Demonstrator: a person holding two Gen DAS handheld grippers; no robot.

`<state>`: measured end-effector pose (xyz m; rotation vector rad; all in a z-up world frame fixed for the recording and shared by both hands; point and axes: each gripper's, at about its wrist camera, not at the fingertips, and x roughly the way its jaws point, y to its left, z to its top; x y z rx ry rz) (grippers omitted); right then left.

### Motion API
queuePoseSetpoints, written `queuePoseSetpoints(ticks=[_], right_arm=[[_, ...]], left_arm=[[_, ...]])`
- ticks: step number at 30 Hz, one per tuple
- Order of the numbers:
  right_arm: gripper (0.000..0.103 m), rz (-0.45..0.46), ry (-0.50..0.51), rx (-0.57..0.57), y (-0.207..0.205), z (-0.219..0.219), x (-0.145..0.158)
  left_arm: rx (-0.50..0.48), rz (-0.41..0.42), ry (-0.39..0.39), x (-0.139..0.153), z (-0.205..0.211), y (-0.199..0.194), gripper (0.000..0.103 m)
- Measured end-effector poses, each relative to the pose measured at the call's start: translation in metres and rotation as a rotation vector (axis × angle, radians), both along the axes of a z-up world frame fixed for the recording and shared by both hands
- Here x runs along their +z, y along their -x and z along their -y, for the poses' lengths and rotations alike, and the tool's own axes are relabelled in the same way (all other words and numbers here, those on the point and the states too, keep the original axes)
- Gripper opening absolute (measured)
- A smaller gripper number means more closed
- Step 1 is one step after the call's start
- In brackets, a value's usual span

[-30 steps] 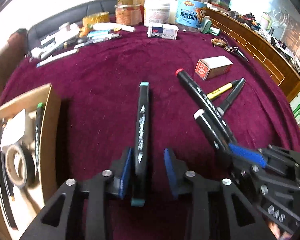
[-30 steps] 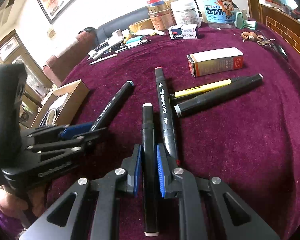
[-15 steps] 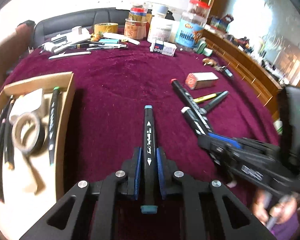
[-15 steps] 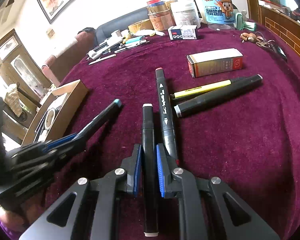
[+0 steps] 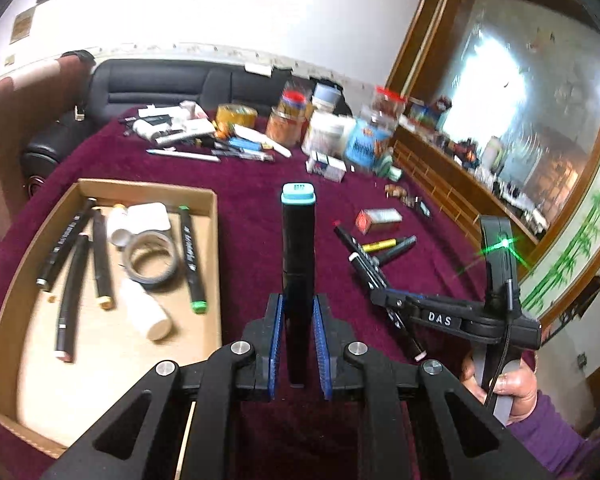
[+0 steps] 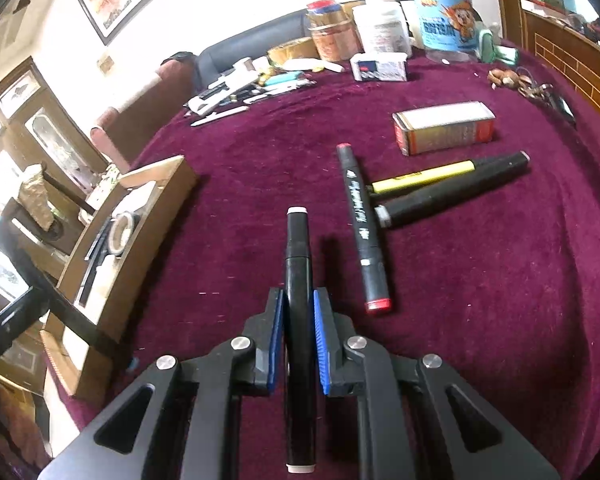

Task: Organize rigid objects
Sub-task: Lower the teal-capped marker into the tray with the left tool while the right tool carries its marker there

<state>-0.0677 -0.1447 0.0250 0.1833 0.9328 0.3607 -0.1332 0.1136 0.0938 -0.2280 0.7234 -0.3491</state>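
My left gripper [image 5: 297,312] is shut on a black marker with a teal cap [image 5: 298,240], held up above the maroon cloth just right of the cardboard box [image 5: 214,216]. My right gripper [image 6: 298,312] is shut on a black marker with white ends [image 6: 298,264], lifted a little off the cloth; it also shows in the left wrist view [image 5: 384,294]. On the cloth lie a red-capped black marker [image 6: 362,224], a yellow pen [image 6: 424,176] and a thick black marker [image 6: 456,192]. The box holds several markers, a tape roll [image 5: 150,260] and a white bottle [image 5: 144,314].
A small red and white carton [image 6: 444,128] lies behind the pens. Jars, tubs, a tape roll and loose pens crowd the far edge [image 6: 380,28]. Keys [image 6: 532,88] lie at the right. The box [image 6: 116,280] sits at the left table edge.
My left gripper closed on the teal-capped marker, lifted it and swung left toward the box. My right gripper stayed shut on the white-ended marker and raised it slightly.
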Motion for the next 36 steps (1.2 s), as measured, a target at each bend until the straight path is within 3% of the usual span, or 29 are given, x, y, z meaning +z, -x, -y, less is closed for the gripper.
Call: queuePoseSetpoints(ticks=[9, 16, 23, 28, 36], right_arm=[[0.014, 0.047, 0.000, 0.107, 0.022, -0.052, 0.038], [0.014, 0.030, -0.015, 0.222, 0.025, -0.112, 0.046], [0.015, 0.006, -0.009, 0.329, 0.029, -0.170, 0.044], [0.015, -0.062, -0.031, 0.387, 0.025, -0.204, 0.032], [0.015, -0.124, -0.023, 0.380, 0.015, -0.229, 0.013]], left_arm=[[0.056, 0.061, 0.053, 0.013, -0.055, 0.023, 0.015], [0.119, 0.072, 0.056, 0.012, -0.103, 0.042, 0.015], [0.147, 0.010, 0.046, 0.003, -0.137, 0.046, 0.015], [0.168, -0.069, 0.018, -0.011, -0.145, 0.031, 0.015], [0.191, -0.112, -0.020, -0.027, -0.143, 0.005, 0.015]])
